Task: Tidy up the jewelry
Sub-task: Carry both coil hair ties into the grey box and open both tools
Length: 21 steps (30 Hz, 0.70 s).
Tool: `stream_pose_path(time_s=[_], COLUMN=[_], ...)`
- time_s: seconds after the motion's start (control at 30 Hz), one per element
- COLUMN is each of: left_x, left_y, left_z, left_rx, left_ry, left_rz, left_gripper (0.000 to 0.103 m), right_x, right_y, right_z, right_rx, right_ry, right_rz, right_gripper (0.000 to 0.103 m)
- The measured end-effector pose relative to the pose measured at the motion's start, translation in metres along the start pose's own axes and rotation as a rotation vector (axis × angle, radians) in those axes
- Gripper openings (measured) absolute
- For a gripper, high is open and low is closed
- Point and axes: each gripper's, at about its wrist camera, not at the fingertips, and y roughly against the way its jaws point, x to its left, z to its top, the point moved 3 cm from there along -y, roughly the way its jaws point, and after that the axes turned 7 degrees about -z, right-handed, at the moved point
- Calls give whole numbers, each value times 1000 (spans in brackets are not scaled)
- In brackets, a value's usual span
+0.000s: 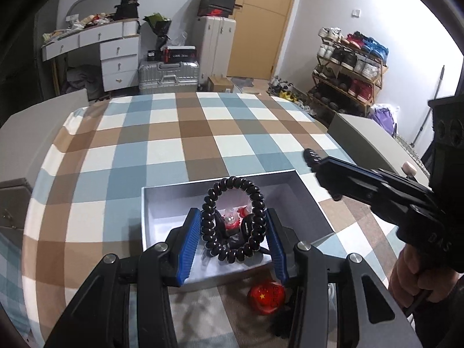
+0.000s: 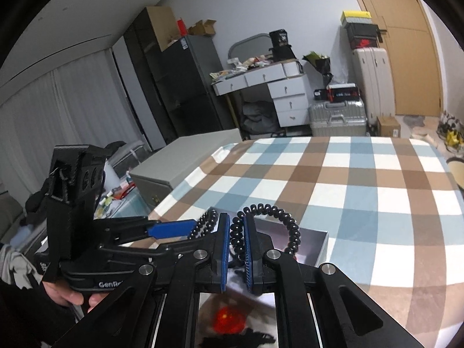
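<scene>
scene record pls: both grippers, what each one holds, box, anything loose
left gripper: shut across a black bead bracelet loop, held upright over the box
right gripper: shut on a second black bead bracelet, beside the box
box: white, open, on the checked cloth; small red and clear items inside, too blurred to name
loose: red round badge with yellow stars on the cloth, on the near side of the box
</scene>
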Motion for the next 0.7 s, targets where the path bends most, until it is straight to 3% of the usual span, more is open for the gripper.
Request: stream_pose_path(time_s=[0.33, 0.7], left_x=[3, 3], left_y=[-17, -25], left_z=[3, 5], left_rx=[58, 85], left_ry=[-27, -22], left_rz=[-8, -23], left_gripper=[38, 38], right_x=[-13, -21], right_y=[-30, -36], right_z=[-9, -9], right_rx=[58, 73], right_ry=[-33, -56], right_rz=[22, 30], right_gripper=[9, 10])
